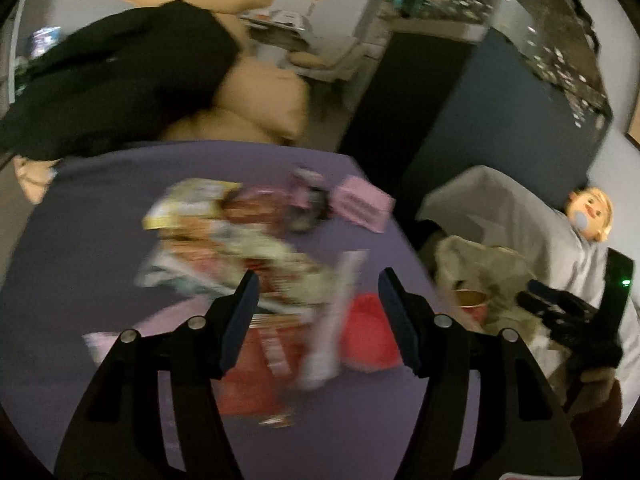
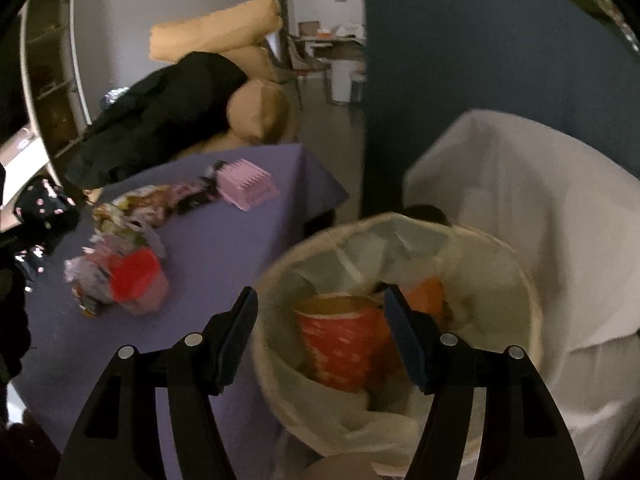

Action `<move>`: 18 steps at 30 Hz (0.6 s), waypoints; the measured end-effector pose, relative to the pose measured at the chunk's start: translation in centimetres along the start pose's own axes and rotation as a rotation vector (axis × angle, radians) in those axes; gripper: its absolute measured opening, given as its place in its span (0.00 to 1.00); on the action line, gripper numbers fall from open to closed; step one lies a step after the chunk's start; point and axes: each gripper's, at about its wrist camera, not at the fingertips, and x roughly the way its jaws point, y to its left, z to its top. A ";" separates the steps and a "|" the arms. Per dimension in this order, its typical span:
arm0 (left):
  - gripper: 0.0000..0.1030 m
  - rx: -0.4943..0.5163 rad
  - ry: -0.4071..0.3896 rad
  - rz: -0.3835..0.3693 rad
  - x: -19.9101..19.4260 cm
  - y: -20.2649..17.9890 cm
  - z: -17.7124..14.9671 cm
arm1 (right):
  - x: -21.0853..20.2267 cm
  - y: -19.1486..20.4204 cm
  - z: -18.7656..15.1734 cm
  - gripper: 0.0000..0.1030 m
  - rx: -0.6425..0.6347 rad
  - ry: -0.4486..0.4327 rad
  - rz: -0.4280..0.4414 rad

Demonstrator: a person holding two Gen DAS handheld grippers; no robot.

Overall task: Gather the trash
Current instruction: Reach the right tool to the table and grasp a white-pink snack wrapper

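Blurred wrapper pile (image 1: 256,256) illegible; red cup (image 2: 344,344) half-hidden in bin (image 2: 520,288).

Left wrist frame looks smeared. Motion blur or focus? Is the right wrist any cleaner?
Left wrist view: motion blur, since the gripper fingers are crisp while the trash pile on the purple table streaks. Right wrist view: milder; the bin rim and red cup are soft, and the gripper is sharp. Both are dim, with heavy fisheye bending at the edges.
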 end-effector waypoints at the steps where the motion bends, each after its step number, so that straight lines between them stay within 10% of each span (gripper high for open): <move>1: 0.57 -0.011 -0.003 0.014 -0.4 1.0 0.0 | 0.1 0.4 0.1 0.60 -0.002 0.001 0.017; 18: 0.58 -0.172 0.020 0.098 -2.0 11.9 -2.9 | 4.2 12.1 2.2 0.60 -0.068 0.065 0.139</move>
